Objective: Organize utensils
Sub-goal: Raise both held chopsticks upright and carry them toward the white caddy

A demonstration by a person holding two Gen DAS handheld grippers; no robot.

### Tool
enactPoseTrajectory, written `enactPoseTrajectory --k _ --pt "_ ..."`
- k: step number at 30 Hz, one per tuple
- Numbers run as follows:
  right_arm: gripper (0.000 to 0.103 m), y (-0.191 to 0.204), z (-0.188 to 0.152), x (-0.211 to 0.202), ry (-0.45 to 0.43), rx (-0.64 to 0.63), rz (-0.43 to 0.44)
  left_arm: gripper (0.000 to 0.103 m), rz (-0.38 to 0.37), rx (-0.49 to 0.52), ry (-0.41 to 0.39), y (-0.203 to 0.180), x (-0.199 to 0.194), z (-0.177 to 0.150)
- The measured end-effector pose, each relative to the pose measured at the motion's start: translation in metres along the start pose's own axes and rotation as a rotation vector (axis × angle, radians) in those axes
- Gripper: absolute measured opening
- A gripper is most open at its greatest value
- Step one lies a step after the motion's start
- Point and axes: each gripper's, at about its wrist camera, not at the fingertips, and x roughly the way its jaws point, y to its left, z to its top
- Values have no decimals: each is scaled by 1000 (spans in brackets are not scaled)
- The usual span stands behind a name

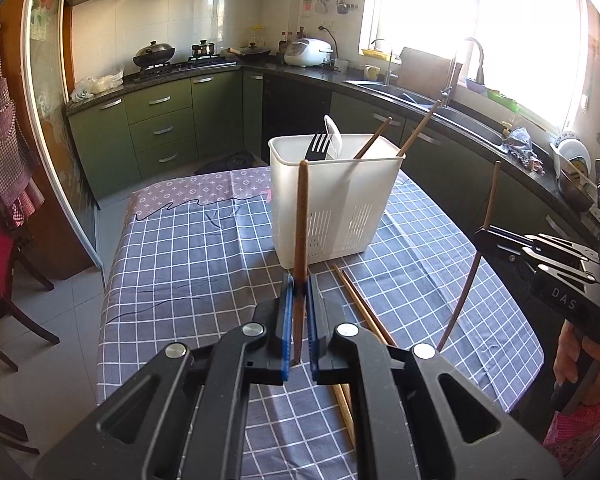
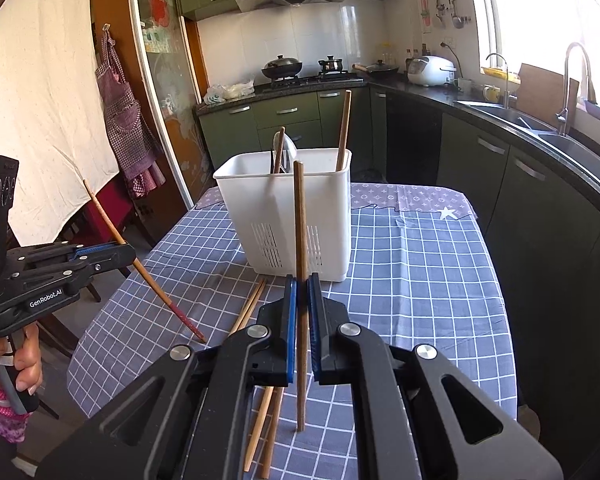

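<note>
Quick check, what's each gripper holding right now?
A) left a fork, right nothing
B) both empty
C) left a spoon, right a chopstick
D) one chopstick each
D: the left gripper is shut on a chopstick, and the right gripper is shut on a second chopstick.

A white utensil holder [image 1: 336, 200] stands on a blue-grey tablecloth [image 1: 188, 264] checked with white lines, beside brown wooden chopsticks [image 1: 360, 308] and dark green cabinets [image 1: 160, 132].
</note>
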Motion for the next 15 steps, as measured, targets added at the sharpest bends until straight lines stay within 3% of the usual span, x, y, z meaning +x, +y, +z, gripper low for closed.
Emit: enactPoseTrajectory --k 15 --pt "7 1 4 3 -2 -6 14 7 -7 16 -2 -5 -4 5"
